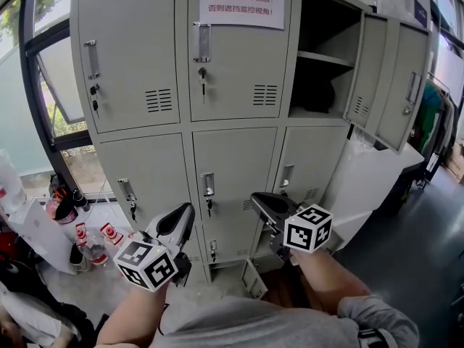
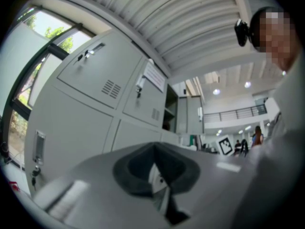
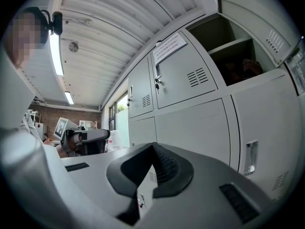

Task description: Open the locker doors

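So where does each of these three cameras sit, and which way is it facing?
Head view: on the person's head, facing forward and down at the lockers; both forearms, left gripper and right gripper show.
Left gripper view: on the left gripper, looking up along its shut jaws at the lockers; the person's grey top shows.
Right gripper view: on the right gripper, same aim; left gripper shows.
Shared: all see the paper notice.

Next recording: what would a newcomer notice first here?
The grey lockers fill the head view; at top right two doors hang open on a dark shelved compartment. A white notice with red print sits on the top middle door. Low in front, the left hand-held gripper and right hand-held gripper hover shut and empty.
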Available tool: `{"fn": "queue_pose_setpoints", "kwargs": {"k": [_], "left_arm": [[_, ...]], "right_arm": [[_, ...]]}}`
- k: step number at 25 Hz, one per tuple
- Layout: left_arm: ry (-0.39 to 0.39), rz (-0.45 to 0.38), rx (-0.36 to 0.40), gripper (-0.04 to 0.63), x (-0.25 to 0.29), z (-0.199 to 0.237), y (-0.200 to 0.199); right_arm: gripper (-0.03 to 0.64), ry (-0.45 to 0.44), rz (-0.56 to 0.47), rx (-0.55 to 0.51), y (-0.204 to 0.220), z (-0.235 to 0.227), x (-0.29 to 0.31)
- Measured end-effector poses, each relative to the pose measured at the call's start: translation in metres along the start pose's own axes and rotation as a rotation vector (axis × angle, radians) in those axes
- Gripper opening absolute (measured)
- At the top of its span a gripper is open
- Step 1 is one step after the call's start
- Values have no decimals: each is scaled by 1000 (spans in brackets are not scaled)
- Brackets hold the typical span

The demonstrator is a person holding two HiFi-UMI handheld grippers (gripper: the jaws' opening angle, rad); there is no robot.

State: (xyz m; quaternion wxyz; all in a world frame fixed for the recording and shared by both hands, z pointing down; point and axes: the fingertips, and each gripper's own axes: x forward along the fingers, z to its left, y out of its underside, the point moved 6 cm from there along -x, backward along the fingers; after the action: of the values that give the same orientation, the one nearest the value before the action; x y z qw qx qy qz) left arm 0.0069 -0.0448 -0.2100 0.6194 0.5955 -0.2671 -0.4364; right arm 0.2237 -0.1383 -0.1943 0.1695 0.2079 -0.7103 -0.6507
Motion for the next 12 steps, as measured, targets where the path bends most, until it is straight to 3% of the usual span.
{"fn": "queue_pose_setpoints", "kwargs": {"k": [12], "left_arm": [[3, 6, -2, 4, 4, 0, 2]], "right_arm": [[6, -6, -7, 18, 2, -3, 2]]}}
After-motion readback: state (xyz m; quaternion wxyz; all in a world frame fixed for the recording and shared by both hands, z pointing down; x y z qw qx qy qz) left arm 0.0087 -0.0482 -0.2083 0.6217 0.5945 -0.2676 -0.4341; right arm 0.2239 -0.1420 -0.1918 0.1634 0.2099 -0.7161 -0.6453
